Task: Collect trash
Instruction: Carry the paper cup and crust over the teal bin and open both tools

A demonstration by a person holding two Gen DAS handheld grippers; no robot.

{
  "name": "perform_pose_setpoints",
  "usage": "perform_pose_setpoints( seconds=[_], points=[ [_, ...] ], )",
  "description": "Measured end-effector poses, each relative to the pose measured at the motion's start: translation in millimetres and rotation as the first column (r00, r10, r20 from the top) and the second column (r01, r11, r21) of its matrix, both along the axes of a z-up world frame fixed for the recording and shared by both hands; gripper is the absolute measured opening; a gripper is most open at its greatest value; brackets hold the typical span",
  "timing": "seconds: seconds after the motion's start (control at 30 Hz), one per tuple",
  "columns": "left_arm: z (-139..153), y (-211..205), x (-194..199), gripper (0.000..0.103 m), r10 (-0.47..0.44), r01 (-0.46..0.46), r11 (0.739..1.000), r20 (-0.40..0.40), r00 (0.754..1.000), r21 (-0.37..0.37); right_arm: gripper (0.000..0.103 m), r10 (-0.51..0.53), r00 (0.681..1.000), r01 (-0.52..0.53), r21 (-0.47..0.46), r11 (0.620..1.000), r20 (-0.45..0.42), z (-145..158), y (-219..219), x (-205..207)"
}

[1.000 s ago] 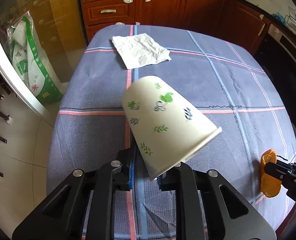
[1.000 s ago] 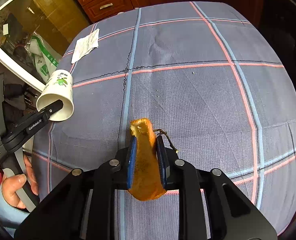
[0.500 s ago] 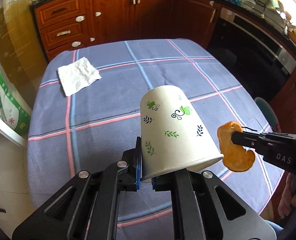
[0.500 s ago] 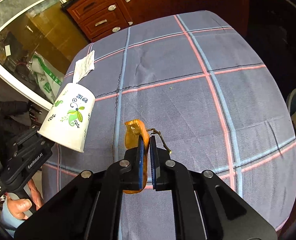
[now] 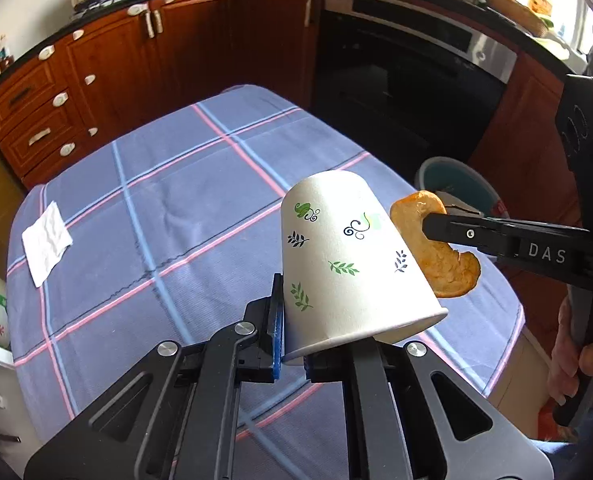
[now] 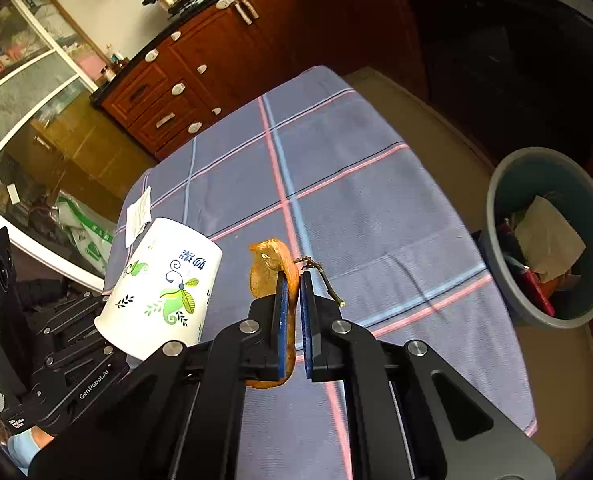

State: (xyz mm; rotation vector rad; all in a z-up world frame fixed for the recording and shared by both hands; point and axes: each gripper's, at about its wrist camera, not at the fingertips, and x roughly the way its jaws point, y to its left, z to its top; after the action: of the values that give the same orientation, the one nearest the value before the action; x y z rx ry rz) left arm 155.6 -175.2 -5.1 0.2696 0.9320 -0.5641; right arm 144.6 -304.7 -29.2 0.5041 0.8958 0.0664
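My left gripper (image 5: 292,344) is shut on the rim of a white paper cup (image 5: 344,256) with leaf prints, held upside down above the table. My right gripper (image 6: 294,280) is shut on an orange fruit peel (image 6: 266,270) with a small stem. In the left wrist view the peel (image 5: 436,256) hangs just right of the cup. The cup also shows in the right wrist view (image 6: 164,292), left of the peel. A grey-blue trash bin (image 6: 500,216) with rubbish inside stands on the floor right of the table; its rim (image 5: 428,168) shows behind the cup.
A crumpled white napkin (image 5: 46,240) lies near the table's far left corner on the blue checked cloth (image 5: 176,200). Wooden cabinets (image 5: 116,64) and a dark oven (image 5: 408,64) stand behind. A green-and-white bag (image 6: 92,228) lies by the glass door.
Both grippers have lifted and swung right, away from the table's middle, carrying the cup and the peel. The trash bin has come into view in both wrist views.
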Motion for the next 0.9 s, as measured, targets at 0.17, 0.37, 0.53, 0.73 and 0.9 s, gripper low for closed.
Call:
perform_pose_setpoints(
  seconds=[0.17,0.37,0.53,0.73,0.9],
  points=[
    [-0.3,-59.5,-2.4,0.008,-0.091,0.091,0.995,-0.005,0.996,0.037,0.006,-0.092,0.996,0.091,0.048,0.995,0.017,-3.5,-54.0,-17.5],
    [-6.1,-138.2,-7.5,0.008,-0.205,0.207,0.976,-0.039,0.978,0.064,0.006,-0.198,0.98,0.196,0.091,0.976,0.018,-11.3,-119.1,-39.3],
    [-11.0,-193.9,-11.8,0.008,-0.277,0.281,0.957,-0.057,0.959,0.077,0.006,-0.268,0.964,0.266,0.104,0.958,0.001,-20.6,-167.7,-55.7],
    [-34.7,-251.7,-5.9,0.009,-0.311,0.321,0.943,-0.118,0.943,0.083,0.006,-0.309,0.95,0.312,0.085,0.946,-0.054,-34.9,-211.3,-58.1],
    [-56.6,-284.2,1.7,0.009,-0.319,0.334,0.938,-0.154,0.935,0.088,0.007,-0.337,0.937,0.344,0.065,0.937,-0.095,-46.0,-240.5,-51.3]
  ],
)
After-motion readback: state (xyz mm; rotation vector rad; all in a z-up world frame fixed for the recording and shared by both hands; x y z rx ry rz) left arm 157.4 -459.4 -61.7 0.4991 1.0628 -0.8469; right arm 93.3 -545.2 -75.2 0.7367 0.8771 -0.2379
